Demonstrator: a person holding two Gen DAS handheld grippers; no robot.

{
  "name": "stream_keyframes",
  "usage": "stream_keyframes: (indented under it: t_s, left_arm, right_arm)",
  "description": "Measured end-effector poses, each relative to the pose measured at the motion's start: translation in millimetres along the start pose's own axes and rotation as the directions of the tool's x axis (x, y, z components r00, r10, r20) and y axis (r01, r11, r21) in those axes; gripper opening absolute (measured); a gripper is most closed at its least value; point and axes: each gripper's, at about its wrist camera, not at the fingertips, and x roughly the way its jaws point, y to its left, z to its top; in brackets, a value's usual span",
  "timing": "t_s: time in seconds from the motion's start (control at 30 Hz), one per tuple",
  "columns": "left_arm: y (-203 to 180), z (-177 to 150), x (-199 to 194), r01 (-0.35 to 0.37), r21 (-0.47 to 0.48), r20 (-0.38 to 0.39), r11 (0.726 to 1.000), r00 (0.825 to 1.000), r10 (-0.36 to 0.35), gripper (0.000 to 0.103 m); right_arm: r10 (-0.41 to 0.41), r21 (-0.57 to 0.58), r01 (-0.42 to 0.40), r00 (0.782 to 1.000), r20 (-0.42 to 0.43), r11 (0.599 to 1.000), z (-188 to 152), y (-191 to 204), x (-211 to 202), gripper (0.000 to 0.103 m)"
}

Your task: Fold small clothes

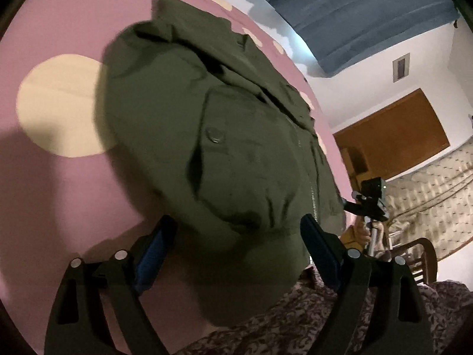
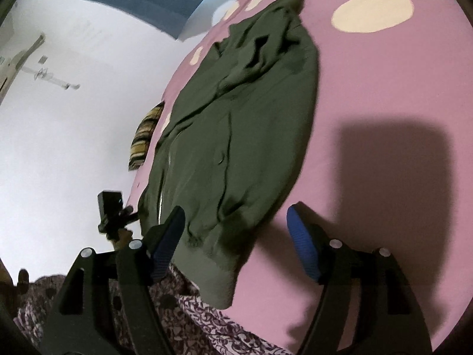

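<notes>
Item: olive-green zip jacket (image 1: 224,136), small, lying front-up on the pink sheet with cream spots (image 1: 59,177). Its ribbed hem is hanging toward me over the near edge; its collar or hood is bunching at the far end. A snap button (image 1: 214,134) and a zipper (image 1: 312,195) are showing on the front.

Step in hand, as I judge it: approaching the hem corners for the first fold; no fold is showing yet.

My left gripper (image 1: 236,236) is hovering released, jaws spread wide astride the near hem, pads pressing on nothing. My right gripper (image 2: 236,227) is hovering likewise, unclenched, the hem's corner lying between its blue pads (image 2: 304,242) without being pinched.

Next move, I am reckoning: lowering both, pinching each hem corner through all layers, then carrying the hem far toward the collar.

Surroundings: patterned fabric (image 2: 207,325) nearest me; a striped cloth (image 2: 145,139) at the sheet's left edge.

Containers: none in view.
</notes>
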Motion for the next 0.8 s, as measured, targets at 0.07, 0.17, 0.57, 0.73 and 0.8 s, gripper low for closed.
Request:
stream_keyframes:
  t_s: [0.07, 0.17, 0.57, 0.73, 0.8]
  left_arm:
    - [-7, 1, 7, 0.012, 0.019, -0.015, 1.000, 1.000, -0.012, 0.085]
    - [-13, 5, 15, -0.017, 0.056, -0.015, 0.998, 1.000, 0.018, 0.085]
    - [-15, 6, 17, -0.117, 0.123, 0.000, 0.985, 0.993, 0.118, 0.057]
    - [-13, 7, 19, -0.147, 0.141, -0.004, 0.979, 0.989, 0.149, 0.043]
    - [-17, 7, 18, -0.166, 0.167, -0.007, 0.972, 0.986, 0.169, 0.039]
  right_arm:
    - [0.032, -0.014, -0.032, 0.999, -0.024, 0.999, 0, 3, 6, 0.072]
    - [0.062, -0.039, -0.064, 0.997, -0.047, 0.997, -3, 8, 13, 0.072]
    - [0.016, -0.168, -0.048, 0.982, -0.189, 0.985, -23, 41, 45, 0.060]
    - [-0.045, -0.139, 0.022, 0.984, -0.171, 0.990, -23, 32, 47, 0.021]
    - [-0.047, -0.136, 0.026, 0.987, -0.156, 0.990, -24, 33, 46, 0.020]
